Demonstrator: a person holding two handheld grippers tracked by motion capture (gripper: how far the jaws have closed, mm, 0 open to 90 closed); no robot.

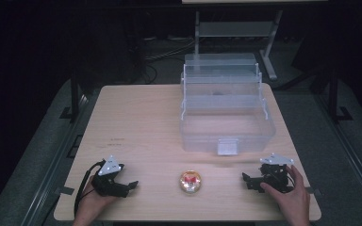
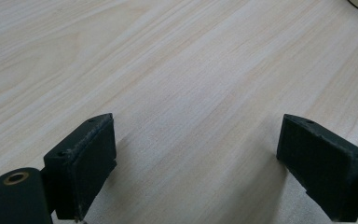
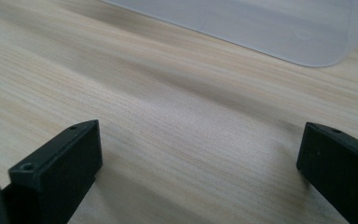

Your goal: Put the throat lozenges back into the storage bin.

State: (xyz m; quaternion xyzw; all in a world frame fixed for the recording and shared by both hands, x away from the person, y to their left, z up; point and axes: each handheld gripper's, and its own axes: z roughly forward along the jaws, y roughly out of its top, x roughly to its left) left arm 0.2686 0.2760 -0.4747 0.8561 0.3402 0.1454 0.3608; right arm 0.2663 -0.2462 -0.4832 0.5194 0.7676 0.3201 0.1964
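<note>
Item: small round container [image 1: 190, 181] — a shallow disc with a clear, shiny domed top, pale yellow rim and a red and orange pattern inside, details too small to make out. Location: near edge of the wooden table [image 1: 141, 122], lying flat between the two tongs, well apart from each. Left gripper [image 1: 131, 185]: resting on the table at the near left corner, held by a hand [image 1: 90, 207], jaws spread wide with bare wood between them, pointing toward the container; its own view catches a pale curved edge at the top right corner. Right gripper [image 1: 246, 180]: resting at the near right, held by the other hand [image 1: 293, 197], jaws likewise spread wide, gripping nothing. Also present: clear plastic box [image 1: 226, 113] with stepped tiers folded open and a front latch, standing on the far right half of the table, behind the container.
</note>
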